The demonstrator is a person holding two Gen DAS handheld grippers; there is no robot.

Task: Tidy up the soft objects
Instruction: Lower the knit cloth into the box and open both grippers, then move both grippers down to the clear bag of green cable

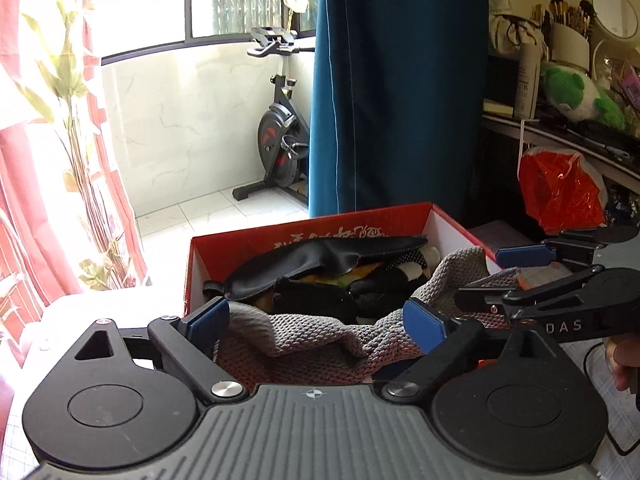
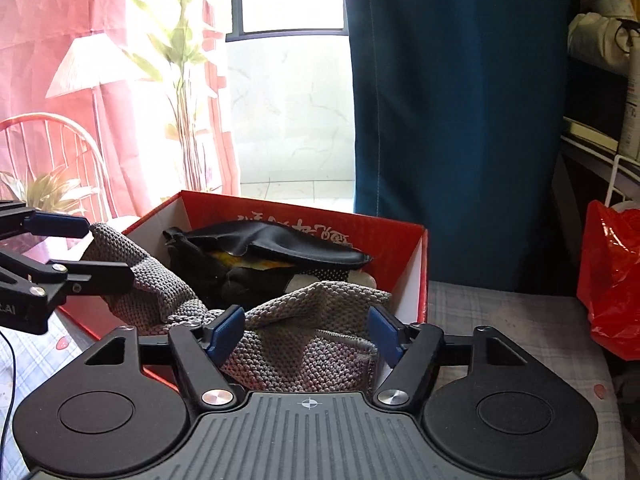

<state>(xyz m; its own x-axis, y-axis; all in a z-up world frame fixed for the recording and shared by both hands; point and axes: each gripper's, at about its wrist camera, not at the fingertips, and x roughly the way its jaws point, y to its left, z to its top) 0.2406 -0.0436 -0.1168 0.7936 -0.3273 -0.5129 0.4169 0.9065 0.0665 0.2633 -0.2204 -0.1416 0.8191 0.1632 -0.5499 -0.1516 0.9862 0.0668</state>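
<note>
**Grey knit draped over the red box's near edge**

A pink patterned curtain (image 1: pixel 60 160) hangs left, a black exercise bike (image 1: pixel 280 128) stands by the window, a dark blue curtain (image 1: pixel 400 88) hangs centre and a red plastic bag (image 1: pixel 560 188) right. The red cardboard box (image 1: pixel 312 232) rests on a pale checked cloth (image 2: pixel 520 320). A grey, coarse-knit fabric piece (image 1: pixel 320 336) sags over its front rim, above black soft items. The left gripper (image 1: pixel 316 320) and right gripper (image 2: pixel 306 332) both stand spread wide around the knit, not clamping it.

The left gripper (image 1: pixel 316 322) holds its blue-padded fingers (image 1: pixel 425 325) spread wide, pointing forward and level. The right gripper (image 2: pixel 306 334) is likewise spread, its fingers (image 2: pixel 225 333) well apart. Each gripper reaches across the other's view from the side, close alongside.
</note>
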